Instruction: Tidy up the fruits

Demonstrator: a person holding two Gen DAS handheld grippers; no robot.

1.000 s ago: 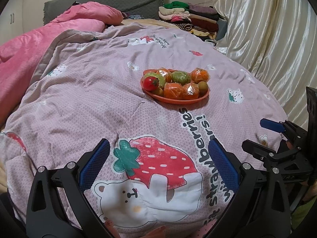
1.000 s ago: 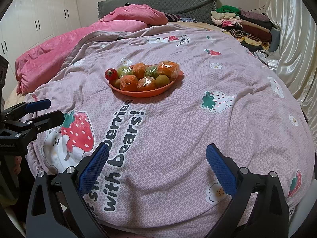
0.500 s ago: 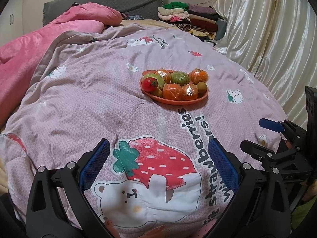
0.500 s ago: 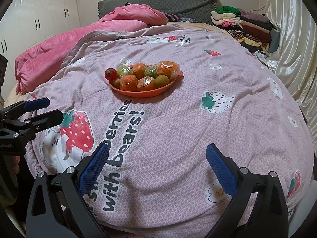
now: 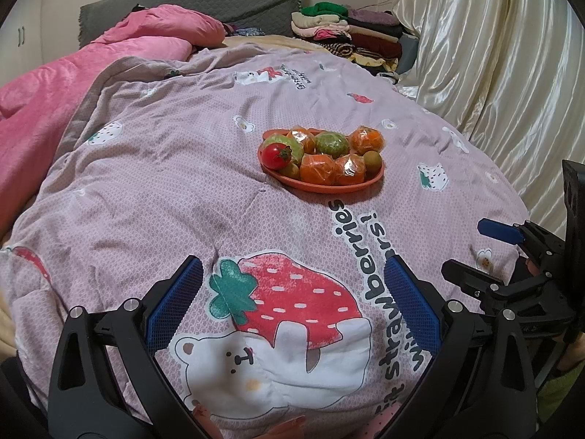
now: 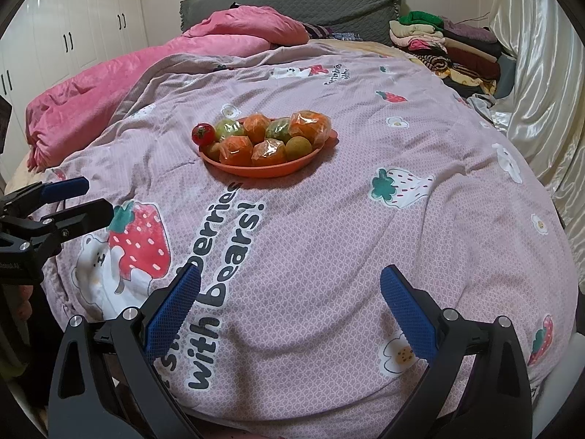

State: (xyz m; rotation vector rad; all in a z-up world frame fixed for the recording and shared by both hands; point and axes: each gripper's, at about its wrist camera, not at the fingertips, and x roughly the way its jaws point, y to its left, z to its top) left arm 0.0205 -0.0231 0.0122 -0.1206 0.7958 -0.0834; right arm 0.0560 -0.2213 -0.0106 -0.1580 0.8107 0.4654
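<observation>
An orange oval plate (image 5: 331,185) (image 6: 263,170) sits mid-bed on the pink strawberry quilt. It holds a red tomato (image 5: 276,156) (image 6: 203,133), several wrapped oranges (image 5: 317,169), green fruits (image 5: 332,145) and small brownish fruits (image 6: 297,148). My left gripper (image 5: 292,301) is open and empty near the bed's front edge, well short of the plate. My right gripper (image 6: 290,303) is open and empty, also near the front edge, to the right of the left one. Each gripper shows in the other's view, the right one (image 5: 482,252) and the left one (image 6: 82,199).
A pink blanket (image 6: 153,62) lies bunched at the far left. A stack of folded clothes (image 6: 446,47) sits at the far right by the grey headboard (image 6: 292,3). Cream curtains (image 5: 504,73) hang along the right side. White wardrobes (image 6: 73,36) stand at the left.
Both grippers drifted very slightly; the plate and fruits have not moved. Both stay open and empty.
</observation>
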